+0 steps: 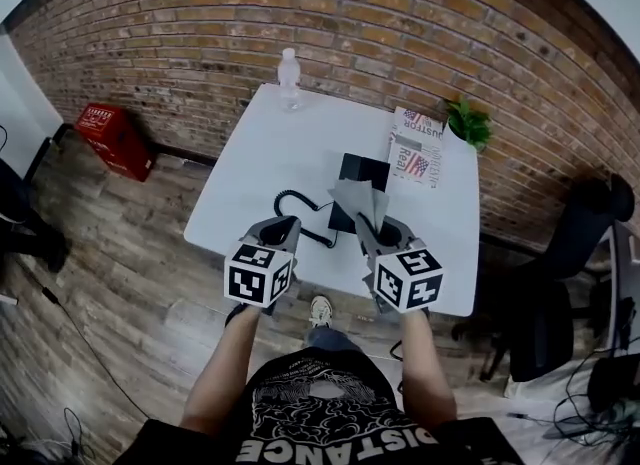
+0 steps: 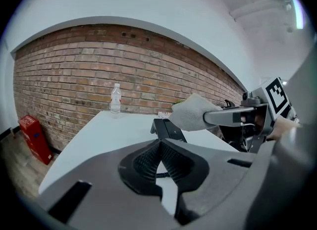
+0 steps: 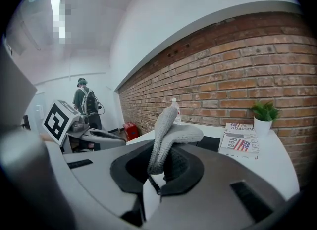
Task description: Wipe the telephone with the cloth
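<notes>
A black telephone (image 1: 362,169) stands near the front of the white table (image 1: 260,168), with its coiled cord (image 1: 300,215) trailing to the left. My right gripper (image 1: 368,221) is shut on a grey cloth (image 1: 358,196), which hangs just above the phone's near side. In the right gripper view the cloth (image 3: 168,132) stands up out of the jaws of the right gripper (image 3: 161,167). My left gripper (image 1: 290,221) hovers over the cord at the phone's left. Its jaws meet at the tips with nothing between them, as the left gripper (image 2: 159,145) shows in its own view.
A water bottle (image 1: 289,78) stands at the table's far edge. A newspaper (image 1: 415,146) and a small potted plant (image 1: 468,121) sit at the far right. A red crate (image 1: 115,138) lies on the floor left, a black office chair (image 1: 570,253) right. A person (image 3: 85,100) stands far off.
</notes>
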`<state>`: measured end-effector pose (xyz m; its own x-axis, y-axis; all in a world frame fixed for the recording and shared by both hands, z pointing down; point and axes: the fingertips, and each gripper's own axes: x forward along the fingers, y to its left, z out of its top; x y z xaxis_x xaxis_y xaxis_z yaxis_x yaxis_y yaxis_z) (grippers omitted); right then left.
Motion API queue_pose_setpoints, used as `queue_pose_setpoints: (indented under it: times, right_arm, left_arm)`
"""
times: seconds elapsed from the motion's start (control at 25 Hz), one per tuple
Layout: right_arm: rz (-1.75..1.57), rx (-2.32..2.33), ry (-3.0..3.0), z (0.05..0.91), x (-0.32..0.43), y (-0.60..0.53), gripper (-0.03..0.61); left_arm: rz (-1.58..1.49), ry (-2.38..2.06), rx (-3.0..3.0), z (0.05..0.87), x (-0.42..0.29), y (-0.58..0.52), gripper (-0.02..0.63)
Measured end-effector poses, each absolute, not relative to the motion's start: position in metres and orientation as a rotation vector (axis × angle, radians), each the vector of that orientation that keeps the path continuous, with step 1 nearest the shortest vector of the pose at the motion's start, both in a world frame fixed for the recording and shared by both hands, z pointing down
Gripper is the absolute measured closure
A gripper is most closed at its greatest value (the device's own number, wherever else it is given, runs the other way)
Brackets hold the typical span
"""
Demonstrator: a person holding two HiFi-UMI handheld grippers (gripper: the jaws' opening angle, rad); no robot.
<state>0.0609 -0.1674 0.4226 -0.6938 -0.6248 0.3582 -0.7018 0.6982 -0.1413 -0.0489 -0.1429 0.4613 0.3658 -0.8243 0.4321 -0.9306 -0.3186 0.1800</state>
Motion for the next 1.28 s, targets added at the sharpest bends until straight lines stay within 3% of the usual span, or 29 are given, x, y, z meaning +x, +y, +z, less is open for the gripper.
queue_pose_setpoints:
  times: [0.68, 1.28]
  right_arm:
    - [0.468, 1.028, -2.573, 0.458, 0.054, -0.307, 0.566]
    - [0.511, 1.054, -2.499, 0.501, 0.042, -0.333, 0.567]
  left_arm:
    - [0.371, -1.406, 2.209, 0.493, -0.035, -0.268, 0.607]
    - [0.44, -1.409, 2.237, 0.502, -0.045, -0.284, 0.607]
